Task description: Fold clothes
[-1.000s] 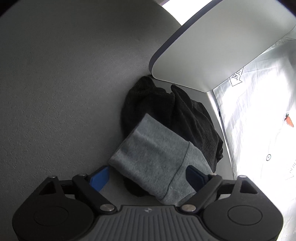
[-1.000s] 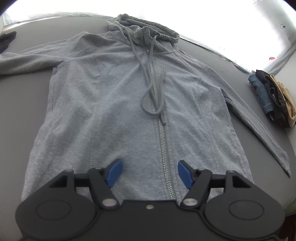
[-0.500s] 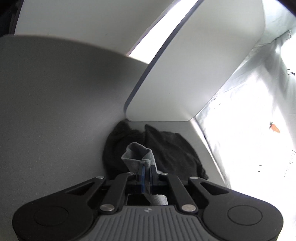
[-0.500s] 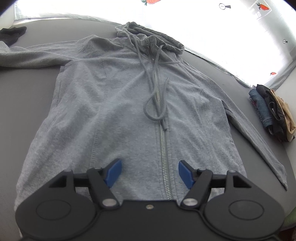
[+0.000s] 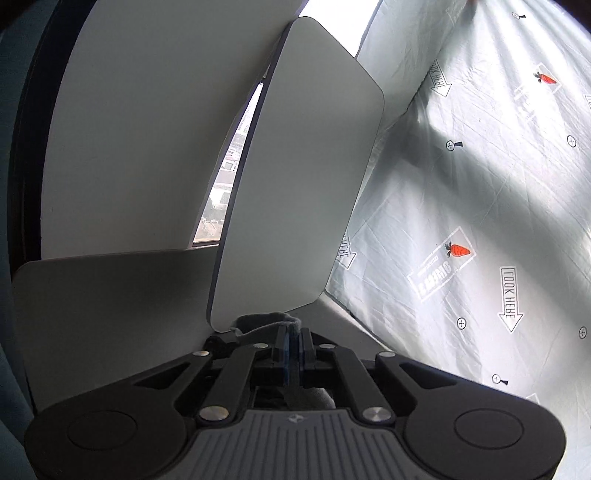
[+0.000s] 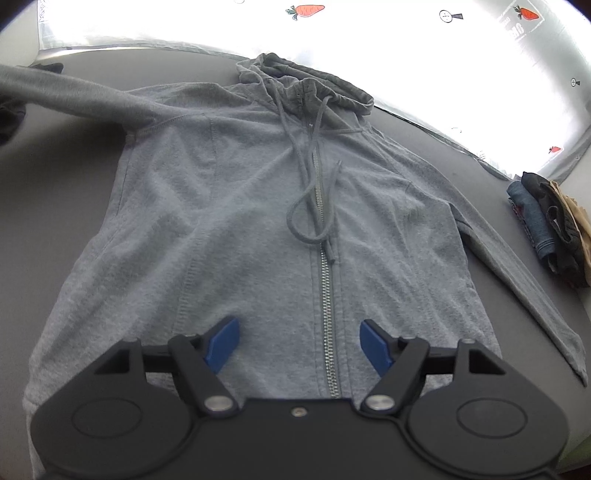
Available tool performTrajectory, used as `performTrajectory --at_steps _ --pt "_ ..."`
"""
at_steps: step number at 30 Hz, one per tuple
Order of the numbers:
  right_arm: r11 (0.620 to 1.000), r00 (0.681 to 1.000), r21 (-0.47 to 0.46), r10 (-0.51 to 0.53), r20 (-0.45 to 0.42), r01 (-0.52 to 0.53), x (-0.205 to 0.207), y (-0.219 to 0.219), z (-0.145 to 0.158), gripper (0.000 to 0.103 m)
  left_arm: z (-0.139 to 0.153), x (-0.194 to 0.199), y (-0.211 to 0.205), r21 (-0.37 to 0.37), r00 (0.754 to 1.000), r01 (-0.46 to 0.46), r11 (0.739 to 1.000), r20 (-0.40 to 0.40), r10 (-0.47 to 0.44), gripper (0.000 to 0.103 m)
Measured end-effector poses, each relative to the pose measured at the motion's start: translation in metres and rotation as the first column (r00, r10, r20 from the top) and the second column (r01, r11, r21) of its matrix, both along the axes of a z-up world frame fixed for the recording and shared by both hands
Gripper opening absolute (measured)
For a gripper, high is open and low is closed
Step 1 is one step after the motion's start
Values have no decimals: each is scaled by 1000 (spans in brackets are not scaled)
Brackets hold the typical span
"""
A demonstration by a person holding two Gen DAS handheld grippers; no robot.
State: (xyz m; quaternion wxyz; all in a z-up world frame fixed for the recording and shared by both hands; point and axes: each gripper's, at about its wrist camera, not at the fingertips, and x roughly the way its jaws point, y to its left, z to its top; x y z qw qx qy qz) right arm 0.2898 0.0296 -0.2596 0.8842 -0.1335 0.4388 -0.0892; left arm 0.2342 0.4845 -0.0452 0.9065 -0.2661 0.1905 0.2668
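The left gripper (image 5: 291,341) is pinched shut on the sleeve cuff (image 5: 264,322); its own body hides the rest of the sleeve. The right gripper (image 6: 300,343) is opening with nothing clamped, hovering above the hem of the grey hoodie (image 6: 258,206), which lies flat on the grey table (image 6: 55,177). A clothes pile (image 6: 546,221) lies far right of its fingers, and a carrot-print sheet (image 5: 480,184) hangs behind.

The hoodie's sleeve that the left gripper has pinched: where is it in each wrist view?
Left wrist: the sleeve cuff bunches at bottom centre, clamped in the shut left gripper.
Right wrist: the same sleeve runs off the left edge at upper left, raised from the hoodie's shoulder; the cuff is out of frame.
Shared landmark: the carrot-print sheet, right in the left view, along the top in the right.
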Motion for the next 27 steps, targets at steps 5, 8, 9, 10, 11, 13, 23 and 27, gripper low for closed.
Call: performTrajectory --at_steps 5,8,9,10,11,13,23,27 --pt "1000 1000 24 -12 8 12 0 -5 -1 78 -80 -12 5 27 966 -65 997 -247 70 6" --pt "998 999 59 -34 11 33 0 -10 0 80 -134 -10 10 28 904 -90 996 -418 93 11" --pt "996 999 73 -42 12 41 0 -13 0 80 -140 -11 7 22 895 -70 997 -441 72 11" --pt "994 999 99 -45 2 45 -1 -17 2 80 -145 -13 4 14 887 -46 999 -459 48 14" --pt "991 999 126 -48 -8 48 -2 -22 5 80 -144 -14 -1 2 893 -3 1000 -451 3 23" --pt "982 998 179 -52 -28 56 -5 -32 10 80 -140 -11 -19 -24 900 122 992 -418 -120 38" --pt "945 954 161 -297 44 286 -68 -141 36 80 -162 31 -202 -257 465 795 550 -324 -824 74" --pt "919 934 168 -357 -24 356 -87 -190 21 80 -185 18 -269 -322 329 843 430 -324 -887 77"
